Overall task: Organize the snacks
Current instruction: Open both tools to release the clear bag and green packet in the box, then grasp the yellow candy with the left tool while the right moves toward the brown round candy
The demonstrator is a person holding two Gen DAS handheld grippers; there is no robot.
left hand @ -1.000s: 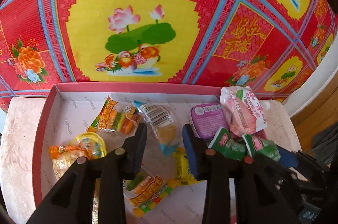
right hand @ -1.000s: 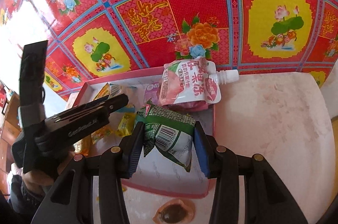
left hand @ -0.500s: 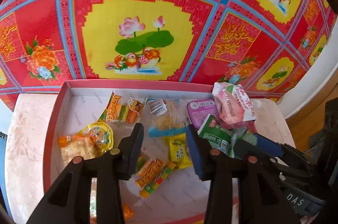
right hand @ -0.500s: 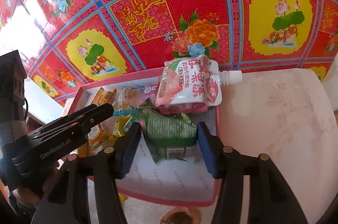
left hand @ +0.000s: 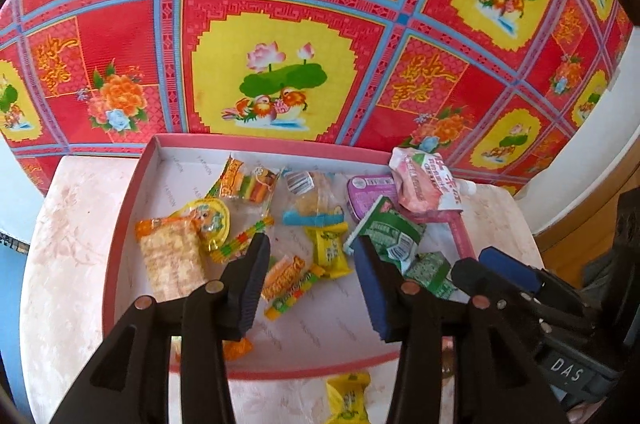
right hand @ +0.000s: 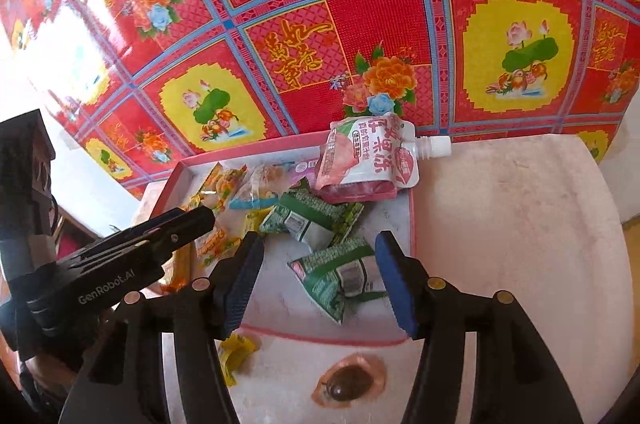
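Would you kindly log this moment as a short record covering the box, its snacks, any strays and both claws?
container: shallow pink-rimmed box on a pale stool top
in box: green packets, yellow candy, purple tin, orange wafer pack
on far corner rim: pink spouted pouch
outside box: yellow candy on the stool
left claw: jaws just opened, nothing gripped
right claw: jaws just opened, green packet lies between, pads clear of it

Yellow candy [right hand: 236,354] below the box, half hidden behind tool finger.
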